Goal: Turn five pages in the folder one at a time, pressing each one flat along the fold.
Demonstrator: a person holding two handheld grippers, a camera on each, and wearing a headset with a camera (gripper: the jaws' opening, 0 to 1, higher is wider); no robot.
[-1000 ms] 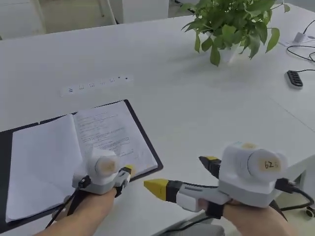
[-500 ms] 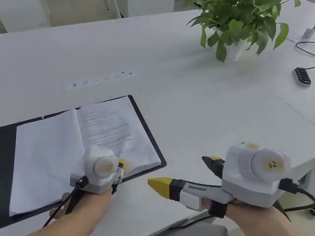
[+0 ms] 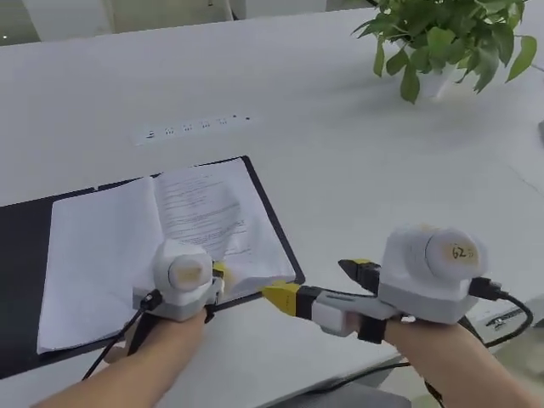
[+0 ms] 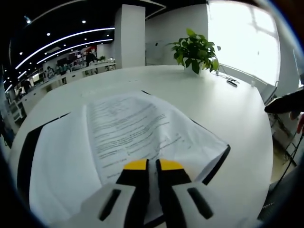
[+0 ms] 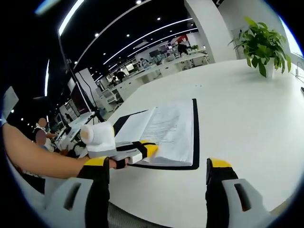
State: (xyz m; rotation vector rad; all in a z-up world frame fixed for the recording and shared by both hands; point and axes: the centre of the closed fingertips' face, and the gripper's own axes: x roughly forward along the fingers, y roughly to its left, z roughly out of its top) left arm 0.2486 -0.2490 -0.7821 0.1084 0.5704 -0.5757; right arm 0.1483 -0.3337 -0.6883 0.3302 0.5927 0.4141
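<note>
The black folder (image 3: 17, 255) lies open on the white table, with a blank sheet (image 3: 98, 255) on its left side and a printed page (image 3: 208, 212) on its right. My left gripper (image 3: 219, 274) is shut, and its yellow tips rest on the printed page's near right corner. In the left gripper view the jaws (image 4: 153, 166) stand closed over the printed page (image 4: 133, 128); no paper shows between them. My right gripper (image 3: 319, 283) is open just right of the folder's near corner, empty. In the right gripper view the right gripper (image 5: 156, 164) faces the left gripper (image 5: 149, 149) and the folder (image 5: 194, 133).
A potted plant (image 3: 450, 38) stands at the far right of the table. A row of flush sockets (image 3: 195, 127) lies beyond the folder. A black cable (image 3: 501, 314) trails from the right gripper over the table's near edge.
The left gripper has edged forward onto the printed page's near corner. The right gripper has moved left, towards the folder's near right corner. The head camera has shifted, so the whole picture has moved.
</note>
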